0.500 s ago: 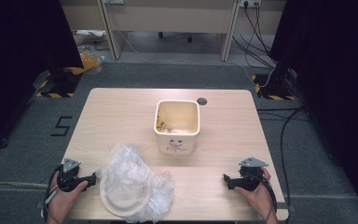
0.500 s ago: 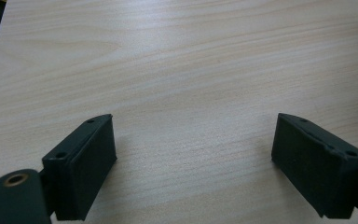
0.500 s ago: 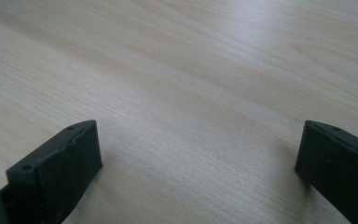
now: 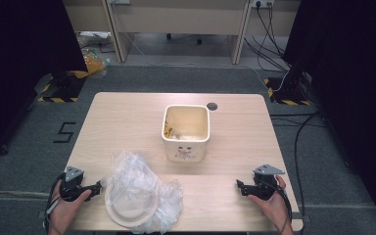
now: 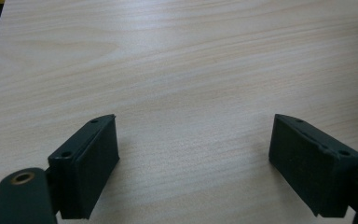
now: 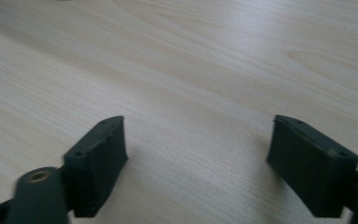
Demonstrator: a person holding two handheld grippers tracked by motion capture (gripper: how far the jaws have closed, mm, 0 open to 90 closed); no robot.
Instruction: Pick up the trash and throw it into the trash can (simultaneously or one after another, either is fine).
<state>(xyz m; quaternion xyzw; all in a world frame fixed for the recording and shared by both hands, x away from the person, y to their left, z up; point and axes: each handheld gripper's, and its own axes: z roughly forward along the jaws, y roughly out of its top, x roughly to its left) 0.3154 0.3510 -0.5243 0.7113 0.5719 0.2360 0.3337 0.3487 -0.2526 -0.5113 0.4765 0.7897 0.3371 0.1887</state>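
pale wood table (image 4: 127,117), grey carpet (image 4: 186,78)

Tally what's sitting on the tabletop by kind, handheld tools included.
Square cream plastic tub with scraps inside: 1
Round white paper plate: 1
Crumpled clear plastic bag over the plate: 1
Black handheld tongs, jaws open: 2 (left, right)
Total: 5

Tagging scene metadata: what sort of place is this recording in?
Likely a lab or office test bay, not a home: a light wood table on grey carpet, hazard-striped bases on the floor, black curtains at both sides, and power cables running from wall sockets behind.
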